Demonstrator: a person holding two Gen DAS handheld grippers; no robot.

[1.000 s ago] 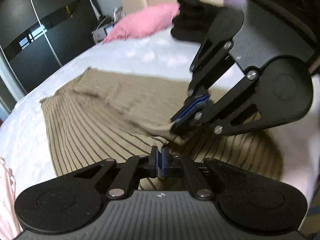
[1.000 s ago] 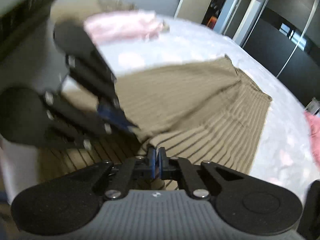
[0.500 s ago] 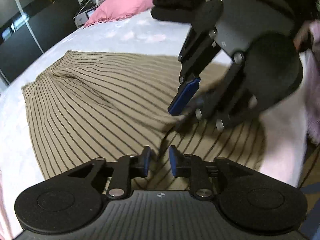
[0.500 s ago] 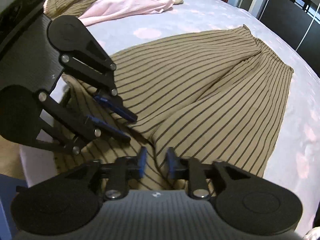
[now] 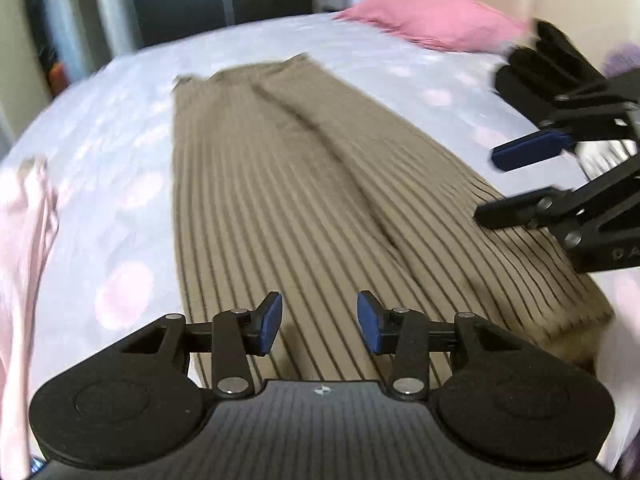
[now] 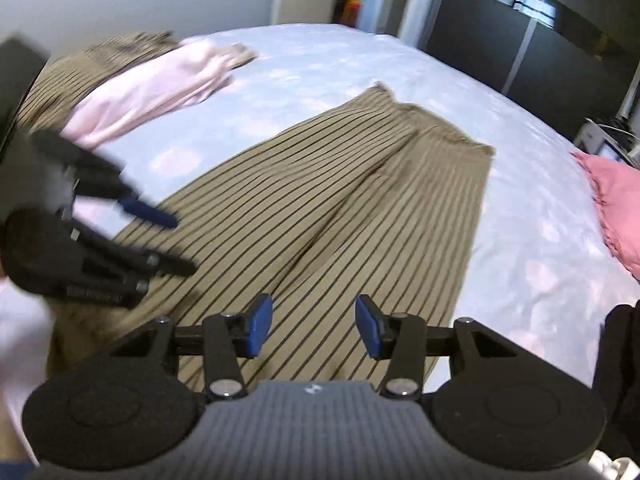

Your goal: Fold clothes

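Both grippers hang tilted downward over the near end of the striped trousers (image 5: 304, 216), a tan garment with thin dark lines that lies flat and lengthwise on the bed (image 5: 132, 128), its waistband at the far end and its hem nearest the cameras. The left gripper (image 5: 319, 322) hovers above the hem with its blue pads (image 5: 269, 322) apart and still widening; only the fabric below shows through the gap, and nothing is pinched. The right gripper (image 6: 314, 326) is posed the same way over the trousers, its jaws likewise opening and holding nothing. Each camera catches the other tool from the side: in the left wrist view the right gripper (image 5: 508, 184) juts in over the trousers' right edge with its two fingers spread, and in the right wrist view the left gripper (image 6: 176, 244) appears blurred over the trousers' left edge, also spread. The left wrist view alone shows a black bundle (image 5: 548, 68) beyond the trousers' right side. The pink pillow (image 5: 432, 20) past the trousers' far right corner is whole in that view and only an edge in the other. The right wrist view alone shows a second striped garment (image 6: 80, 68) lying under the pale pink garment (image 6: 152, 92), left of the trousers, where the left wrist view gives just a pink strip.
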